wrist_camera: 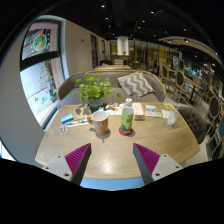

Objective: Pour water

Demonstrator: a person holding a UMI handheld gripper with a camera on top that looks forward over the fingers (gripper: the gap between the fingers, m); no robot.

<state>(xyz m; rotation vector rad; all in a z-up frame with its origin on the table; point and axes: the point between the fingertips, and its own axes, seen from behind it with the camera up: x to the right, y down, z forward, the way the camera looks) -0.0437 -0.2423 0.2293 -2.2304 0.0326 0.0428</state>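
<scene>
A clear plastic water bottle point(127, 114) with a green cap stands upright on a red coaster point(126, 130) near the middle of the round wooden table point(115, 150). Just to its left stands a brown paper cup point(100, 122). My gripper point(112, 157) is well short of both, above the table's near edge. Its two fingers with magenta pads point(78, 155) are spread wide apart and hold nothing.
A potted green plant point(95, 91) sits behind the cup. A blue-and-white box point(73, 119) lies at the left, more small items point(152, 112) and a white object point(169, 117) at the right. A sofa with a striped cushion point(133, 85) stands beyond the table.
</scene>
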